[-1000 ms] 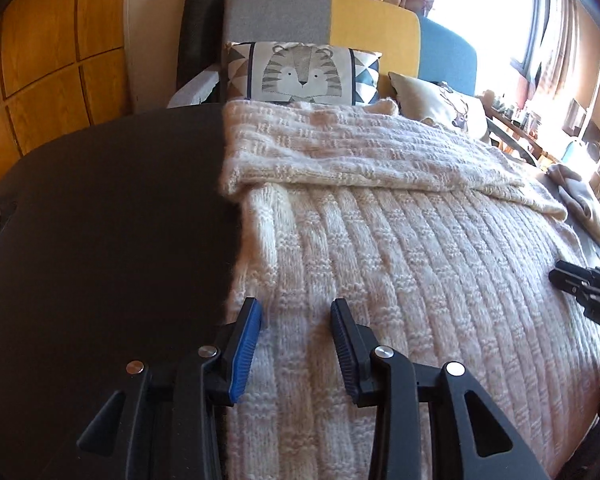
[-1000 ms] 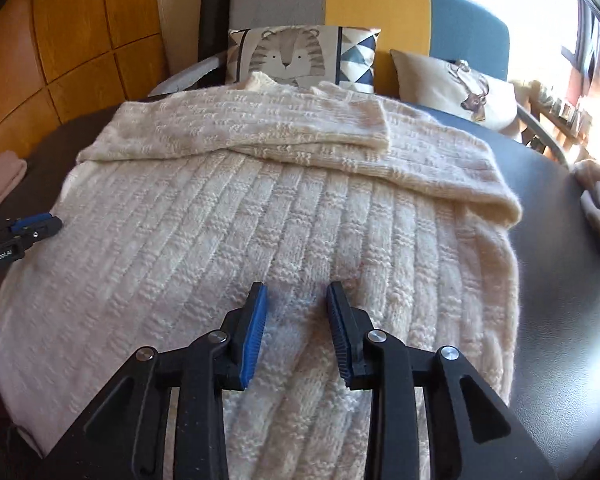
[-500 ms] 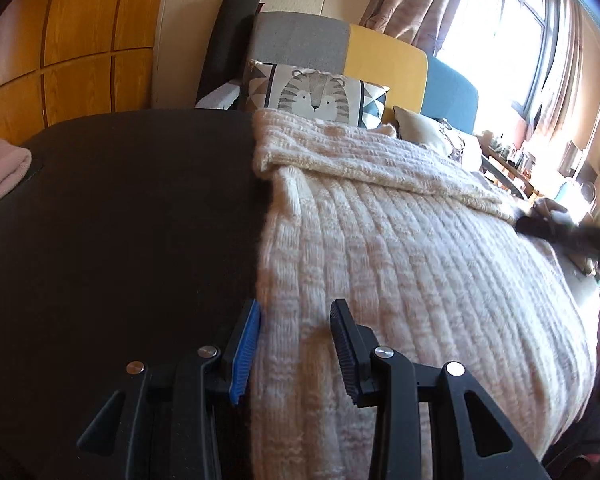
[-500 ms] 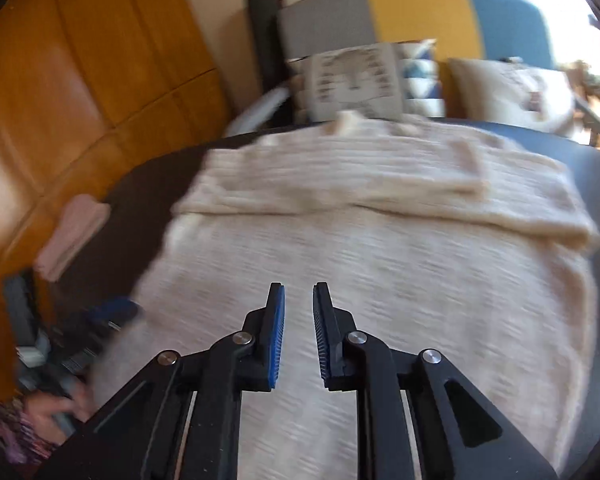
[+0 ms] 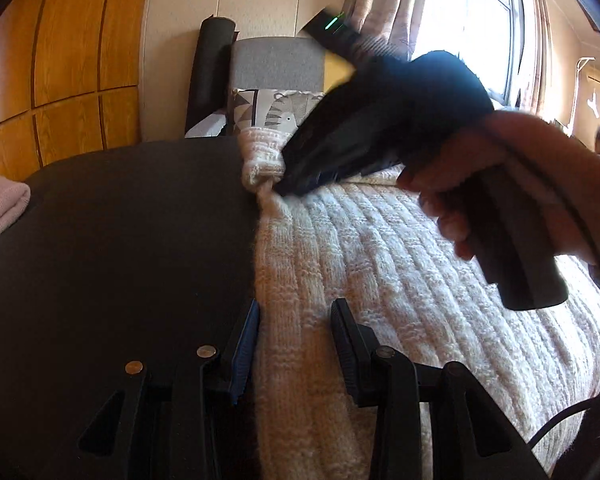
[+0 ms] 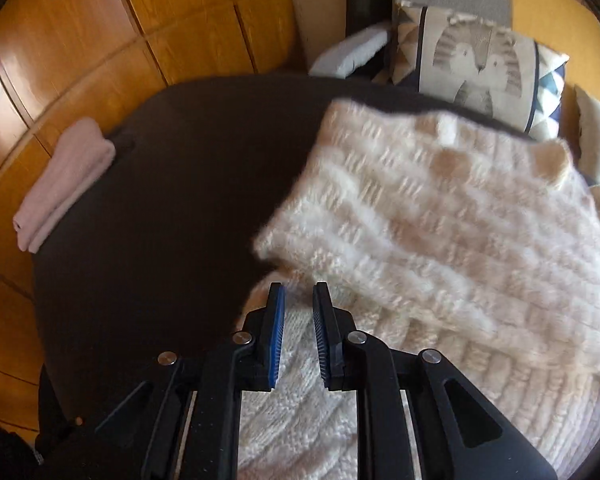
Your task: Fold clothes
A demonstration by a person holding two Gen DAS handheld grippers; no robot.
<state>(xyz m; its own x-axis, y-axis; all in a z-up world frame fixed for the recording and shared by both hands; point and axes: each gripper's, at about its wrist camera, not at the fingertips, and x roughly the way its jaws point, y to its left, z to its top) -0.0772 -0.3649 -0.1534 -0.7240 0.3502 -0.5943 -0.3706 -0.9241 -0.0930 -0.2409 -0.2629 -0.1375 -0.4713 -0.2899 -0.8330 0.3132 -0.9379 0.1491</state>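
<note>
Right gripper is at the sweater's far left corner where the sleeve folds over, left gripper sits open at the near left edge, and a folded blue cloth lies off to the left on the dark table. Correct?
Not quite: the folded cloth is pale pink, not blue, as the right wrist view shows. The rest holds: right gripper at the sweater's far left corner, left gripper open at the near left edge, dark table.

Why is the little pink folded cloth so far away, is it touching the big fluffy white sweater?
Apart. In the right wrist view, the pink cloth lies by the table's far left edge, with a wide stretch of bare dark table between it and the white sweater.
</note>
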